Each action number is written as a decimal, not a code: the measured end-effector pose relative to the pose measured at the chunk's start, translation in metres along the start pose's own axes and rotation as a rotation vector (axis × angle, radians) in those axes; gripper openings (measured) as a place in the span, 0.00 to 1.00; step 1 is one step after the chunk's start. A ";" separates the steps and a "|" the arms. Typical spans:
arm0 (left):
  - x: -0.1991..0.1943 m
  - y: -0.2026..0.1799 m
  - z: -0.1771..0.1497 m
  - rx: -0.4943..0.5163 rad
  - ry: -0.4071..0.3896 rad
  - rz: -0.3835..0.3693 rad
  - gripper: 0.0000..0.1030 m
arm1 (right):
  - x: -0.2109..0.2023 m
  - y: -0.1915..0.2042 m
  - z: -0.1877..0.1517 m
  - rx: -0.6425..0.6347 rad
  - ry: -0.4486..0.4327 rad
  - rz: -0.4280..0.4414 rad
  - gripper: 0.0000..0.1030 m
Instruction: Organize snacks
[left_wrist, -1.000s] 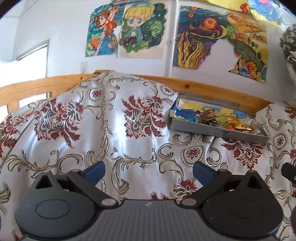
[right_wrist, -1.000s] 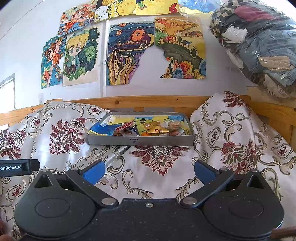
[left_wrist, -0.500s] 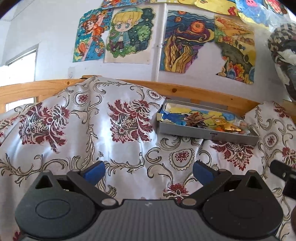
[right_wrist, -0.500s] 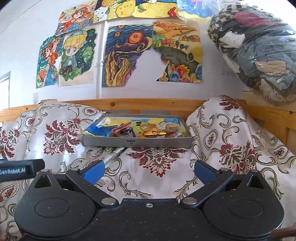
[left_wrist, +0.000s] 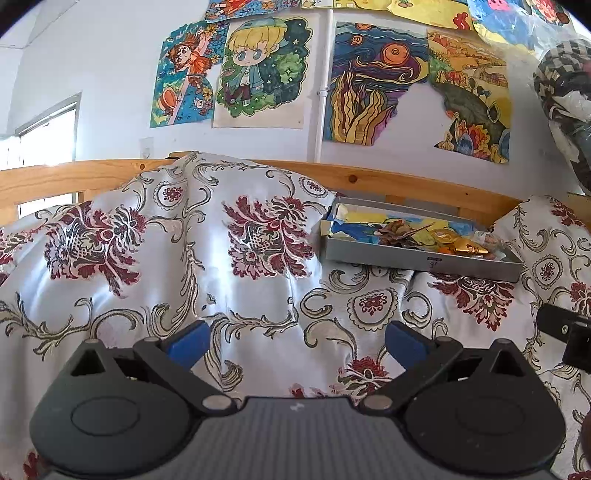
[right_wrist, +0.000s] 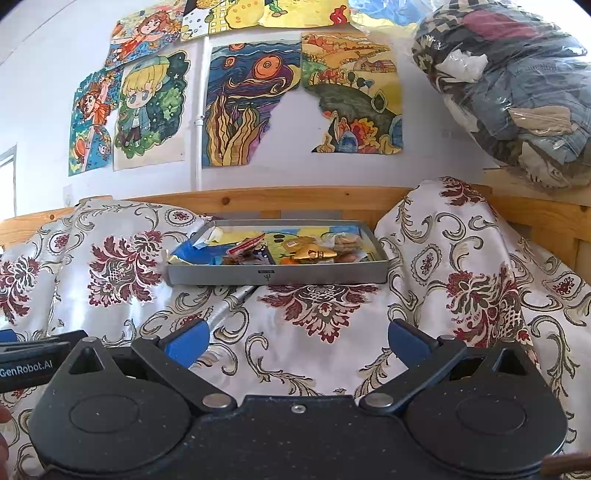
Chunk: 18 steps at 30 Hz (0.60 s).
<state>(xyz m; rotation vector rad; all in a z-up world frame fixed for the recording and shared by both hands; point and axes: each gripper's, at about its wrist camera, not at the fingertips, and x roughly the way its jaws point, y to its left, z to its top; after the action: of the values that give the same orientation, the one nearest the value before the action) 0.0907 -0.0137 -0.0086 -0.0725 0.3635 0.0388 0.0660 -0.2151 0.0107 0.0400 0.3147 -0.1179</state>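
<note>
Now both my left tongs (left_wrist: 295, 341) and right tongs (right_wrist: 297, 341) stand wide apart and empty, while light, crinkly snacks (right_wrist: 295, 252) lie in the grey tray (right_wrist: 277, 275) on the bed's far edge, best pinched by a wrapper edge.

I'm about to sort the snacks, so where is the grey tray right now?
In the right wrist view the grey tray sits straight ahead on the floral quilt, just before the wooden headboard; in the left wrist view it lies to the right.
</note>
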 end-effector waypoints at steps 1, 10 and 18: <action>0.000 0.000 -0.001 -0.001 -0.001 -0.001 0.99 | 0.000 0.000 0.000 0.000 -0.001 0.000 0.99; -0.002 -0.002 -0.003 0.004 -0.004 -0.023 0.99 | 0.002 0.001 -0.001 0.002 0.010 -0.002 0.99; -0.001 0.007 0.000 -0.028 0.017 -0.007 0.99 | 0.006 -0.001 -0.003 0.000 0.038 -0.019 0.99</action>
<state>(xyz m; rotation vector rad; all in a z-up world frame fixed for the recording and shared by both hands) 0.0897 -0.0069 -0.0086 -0.1014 0.3799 0.0366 0.0708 -0.2162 0.0061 0.0397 0.3527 -0.1361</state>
